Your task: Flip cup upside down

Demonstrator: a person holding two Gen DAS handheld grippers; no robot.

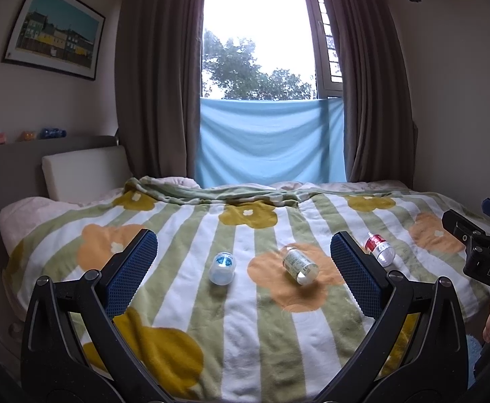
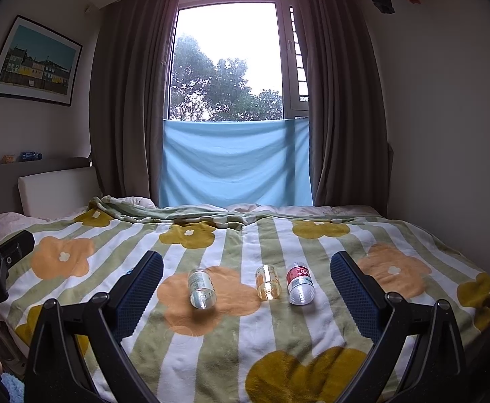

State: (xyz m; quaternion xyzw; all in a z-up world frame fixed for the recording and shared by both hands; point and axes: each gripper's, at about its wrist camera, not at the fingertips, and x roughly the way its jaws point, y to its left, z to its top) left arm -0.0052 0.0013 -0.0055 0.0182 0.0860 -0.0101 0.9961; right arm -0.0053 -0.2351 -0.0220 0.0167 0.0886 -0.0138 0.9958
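While on their sides, four cups (image 2: 202,288)

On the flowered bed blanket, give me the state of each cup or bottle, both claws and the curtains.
Clear plastic cup with blue label: standing upside down.
Clear plastic cup with pale green label: lying on its side.
Clear amber-tinted plastic cup: lying on its side.
Clear plastic bottle with red label: lying on its side.
Left claw: open, empty.
Right claw: open, empty.
Brown curtains: drawn apart.
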